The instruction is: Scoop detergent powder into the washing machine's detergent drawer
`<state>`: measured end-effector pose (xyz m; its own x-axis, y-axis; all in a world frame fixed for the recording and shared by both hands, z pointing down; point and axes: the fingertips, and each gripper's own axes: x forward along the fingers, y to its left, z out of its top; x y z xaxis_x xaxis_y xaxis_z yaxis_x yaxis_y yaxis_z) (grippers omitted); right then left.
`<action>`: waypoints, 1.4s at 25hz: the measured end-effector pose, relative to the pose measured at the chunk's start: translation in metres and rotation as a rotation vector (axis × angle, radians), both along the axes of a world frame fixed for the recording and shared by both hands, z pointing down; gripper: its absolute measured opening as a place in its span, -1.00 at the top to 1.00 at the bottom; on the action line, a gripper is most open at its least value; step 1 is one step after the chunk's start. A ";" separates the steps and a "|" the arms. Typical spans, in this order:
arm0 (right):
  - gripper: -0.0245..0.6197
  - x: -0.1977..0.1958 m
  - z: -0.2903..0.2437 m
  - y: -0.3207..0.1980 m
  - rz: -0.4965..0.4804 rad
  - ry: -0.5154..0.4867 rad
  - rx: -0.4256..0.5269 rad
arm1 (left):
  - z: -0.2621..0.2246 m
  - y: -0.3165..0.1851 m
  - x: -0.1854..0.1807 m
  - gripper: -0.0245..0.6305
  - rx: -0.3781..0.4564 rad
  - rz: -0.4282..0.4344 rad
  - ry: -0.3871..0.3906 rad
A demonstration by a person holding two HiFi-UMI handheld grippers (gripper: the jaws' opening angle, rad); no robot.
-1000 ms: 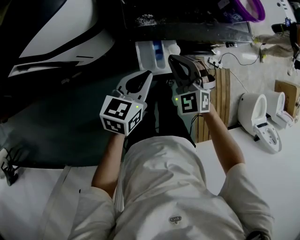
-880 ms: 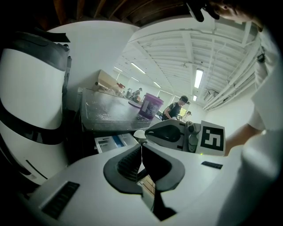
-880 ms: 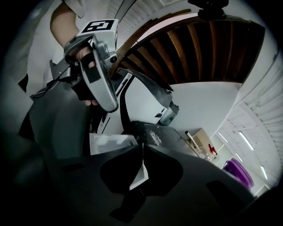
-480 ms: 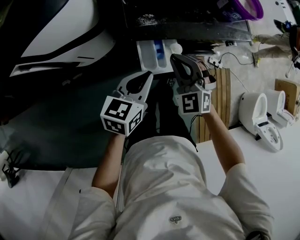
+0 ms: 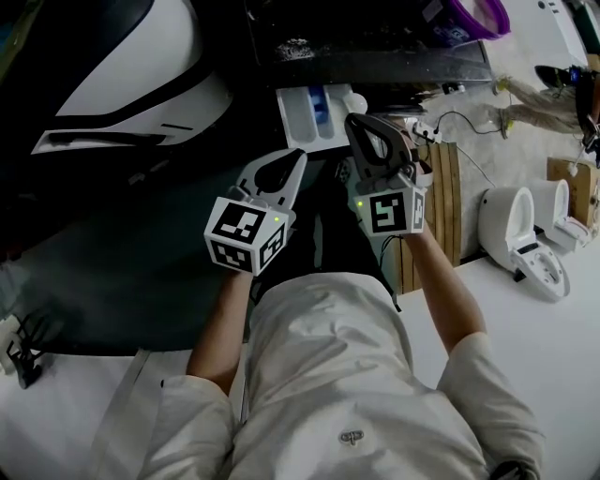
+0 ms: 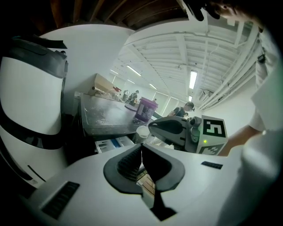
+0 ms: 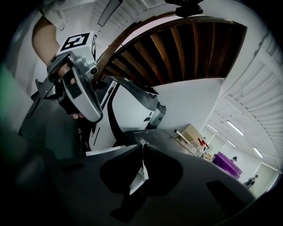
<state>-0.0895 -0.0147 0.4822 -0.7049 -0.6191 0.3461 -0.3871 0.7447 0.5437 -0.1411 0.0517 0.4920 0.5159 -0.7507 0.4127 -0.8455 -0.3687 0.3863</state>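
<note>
Person stands over the work, white shirt, a gripper in each hand, both held out ahead at chest level.

Left gripper [image 5: 297, 156]: jaws closed tip to tip, nothing between them; its own view [image 6: 141, 148] shows the ribbed pads meeting at the front with only a slit behind. Tip aims toward 1 o'clock.

Right gripper [image 5: 352, 121]: jaws pressed together as well, empty; its own view [image 7: 143, 147] shows just a thin pale sliver of background through the seam. It sits at 3 o'clock of the left gripper, a little farther forward, the two near but apart.

Detergent drawer [image 5: 306, 112]: pulled out, white, with a blue section along its right side. It lies at 12 o'clock of the left gripper and just beside the right gripper's tip, at its 10 o'clock. No contact visible.

Small white round cup [image 5: 355, 97] just beside the drawer at 3 o'clock; whether it holds anything cannot be told.

Dark machine top [image 5: 375, 42] at 12 o'clock of the drawer, with a scatter of white powder [image 5: 293, 44] on it. Purple container [image 5: 483, 14] at the top's far right, 1 o'clock.

Large white shell with black trim [image 5: 122, 66] at 10 o'clock. Wooden slatted panel [image 5: 441, 187] on the floor at 3 o'clock.
</note>
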 end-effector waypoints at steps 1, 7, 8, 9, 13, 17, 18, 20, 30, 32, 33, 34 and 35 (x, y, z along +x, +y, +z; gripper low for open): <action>0.88 0.000 -0.005 0.001 0.011 -0.017 -0.007 | -0.002 0.001 0.000 0.86 0.005 0.001 0.000; 0.88 0.006 -0.036 0.004 0.071 -0.110 -0.049 | -0.021 0.001 -0.002 0.86 0.047 -0.005 0.009; 0.88 0.007 -0.041 0.005 0.078 -0.123 -0.052 | -0.025 0.001 -0.002 0.86 0.055 -0.005 0.010; 0.88 0.008 -0.045 0.006 0.083 -0.136 -0.054 | -0.028 0.000 -0.002 0.86 0.062 -0.006 0.010; 0.88 0.012 -0.064 0.009 0.103 -0.221 -0.074 | -0.039 -0.006 -0.006 0.86 0.091 -0.018 0.012; 0.88 0.018 -0.085 0.010 0.143 -0.348 -0.139 | -0.054 -0.013 -0.007 0.86 0.124 -0.020 0.009; 0.88 0.021 -0.090 0.009 0.157 -0.376 -0.155 | -0.058 -0.014 -0.008 0.86 0.133 -0.019 0.007; 0.88 0.024 -0.099 0.009 0.173 -0.416 -0.178 | -0.065 -0.017 -0.008 0.86 0.149 -0.019 0.004; 0.88 0.045 -0.110 0.005 0.210 -0.489 -0.232 | -0.092 -0.025 -0.016 0.86 0.201 -0.039 -0.016; 0.88 0.049 -0.109 0.004 0.215 -0.494 -0.244 | -0.094 -0.025 -0.018 0.86 0.208 -0.041 -0.020; 0.88 0.051 -0.109 0.004 0.219 -0.499 -0.250 | -0.095 -0.025 -0.018 0.86 0.210 -0.042 -0.021; 0.88 0.053 -0.110 0.004 0.224 -0.507 -0.259 | -0.096 -0.025 -0.019 0.86 0.211 -0.043 -0.022; 0.88 0.054 -0.112 0.005 0.229 -0.519 -0.272 | -0.097 -0.024 -0.019 0.86 0.211 -0.044 -0.023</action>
<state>-0.0352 -0.0101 0.3707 -0.6830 -0.7125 0.1610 -0.7160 0.6966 0.0451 -0.1604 0.0272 0.3953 0.4730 -0.8432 0.2553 -0.8703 -0.4020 0.2846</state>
